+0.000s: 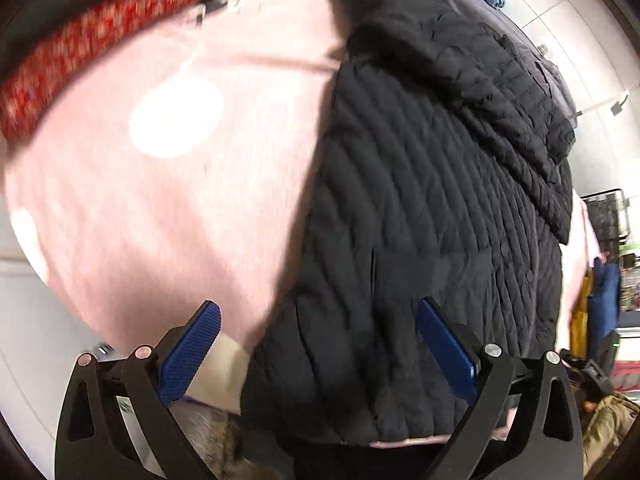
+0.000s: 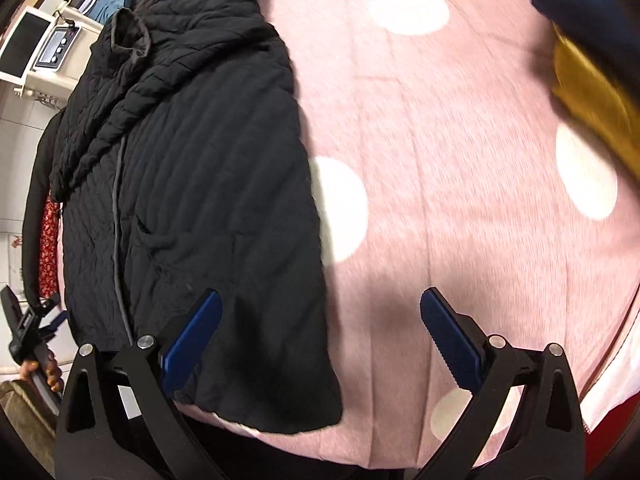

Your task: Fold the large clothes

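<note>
Currently both sets of jaws spread wide, nothing between the blue pads on either side. Left gripper [image 1: 318, 318] over the near hem of the black quilted padded jacket [image 1: 420, 208]; right gripper [image 2: 320, 308] over that jacket's near right corner [image 2: 192, 184] and the bare bedding beside it. No contact visible in either view; height above the cloth not clear.

Jacket laid lengthwise on the pink bed cover with white dots [image 2: 460, 160], hem toward the grippers, collar end far. One sleeve folded across the upper body, showing as a rumpled diagonal band. Grey zip line running down the front in the right wrist view. Near hem close to the bed edge.

Around the jacket: red patterned cloth [image 1: 104, 36] along the far-left edge of the cover, somewhat blurred; yellow and navy fabric [image 2: 588, 64] at the far right, also blurred. White appliance with a small screen [image 2: 56, 46] beyond the collar end.

Handling, as judged: soft, puffy, light for its bulk; shell likely smooth and slippery, so thin pinches may slide off. Padding springy, folds apt to reopen unless pressed flat. Best hold probably at the two hem corners, pads closing over the stitched edge and both layers together, not the quilted middle. Zip line a useful centre reference for the fold. Lift both corners evenly to avoid dragging the sleeve out of place.
</note>
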The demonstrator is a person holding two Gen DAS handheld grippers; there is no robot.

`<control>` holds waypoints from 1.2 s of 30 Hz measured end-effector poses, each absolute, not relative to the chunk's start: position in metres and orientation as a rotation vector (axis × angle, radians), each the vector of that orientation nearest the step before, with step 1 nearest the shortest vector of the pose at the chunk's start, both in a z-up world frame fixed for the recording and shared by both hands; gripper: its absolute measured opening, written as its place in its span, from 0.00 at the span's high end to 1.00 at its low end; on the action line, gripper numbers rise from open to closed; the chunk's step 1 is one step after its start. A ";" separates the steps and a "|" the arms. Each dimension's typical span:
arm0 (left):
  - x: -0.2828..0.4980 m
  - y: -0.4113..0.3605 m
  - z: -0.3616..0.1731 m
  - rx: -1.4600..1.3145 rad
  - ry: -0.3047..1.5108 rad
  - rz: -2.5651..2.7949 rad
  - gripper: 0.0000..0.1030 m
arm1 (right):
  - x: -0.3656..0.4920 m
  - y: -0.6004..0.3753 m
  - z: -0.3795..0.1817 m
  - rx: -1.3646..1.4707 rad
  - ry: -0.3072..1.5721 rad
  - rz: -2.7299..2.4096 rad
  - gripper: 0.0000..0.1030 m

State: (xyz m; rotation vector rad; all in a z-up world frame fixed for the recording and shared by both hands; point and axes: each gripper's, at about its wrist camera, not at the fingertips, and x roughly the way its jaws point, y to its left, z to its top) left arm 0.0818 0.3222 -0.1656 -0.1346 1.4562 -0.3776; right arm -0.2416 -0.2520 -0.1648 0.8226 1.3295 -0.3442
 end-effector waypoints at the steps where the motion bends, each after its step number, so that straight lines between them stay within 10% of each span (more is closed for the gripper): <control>1: 0.079 0.323 -0.170 -0.144 1.475 -0.389 0.09 | -0.242 -0.250 -0.168 0.835 1.337 -0.316 0.05; 8: 0.073 0.293 -0.194 -0.076 1.537 -0.458 0.18 | -0.238 -0.210 -0.185 0.867 1.420 -0.132 0.14; 10: 0.077 0.292 -0.192 -0.093 1.543 -0.457 0.34 | -0.235 -0.203 -0.183 0.817 1.427 -0.117 0.17; 13: 0.087 0.293 -0.185 -0.185 1.551 -0.494 0.69 | -0.236 -0.206 -0.178 0.825 1.425 -0.107 0.50; 15: 0.092 0.292 -0.179 -0.194 1.554 -0.525 0.75 | -0.236 -0.210 -0.174 0.861 1.408 -0.094 0.73; 18: 0.093 0.280 -0.171 -0.117 1.553 -0.560 0.83 | -0.236 -0.210 -0.167 0.871 1.396 -0.071 0.82; 36: 0.046 0.309 -0.166 -0.112 1.701 -0.570 0.90 | -0.316 -0.194 -0.153 0.984 1.490 -0.058 0.92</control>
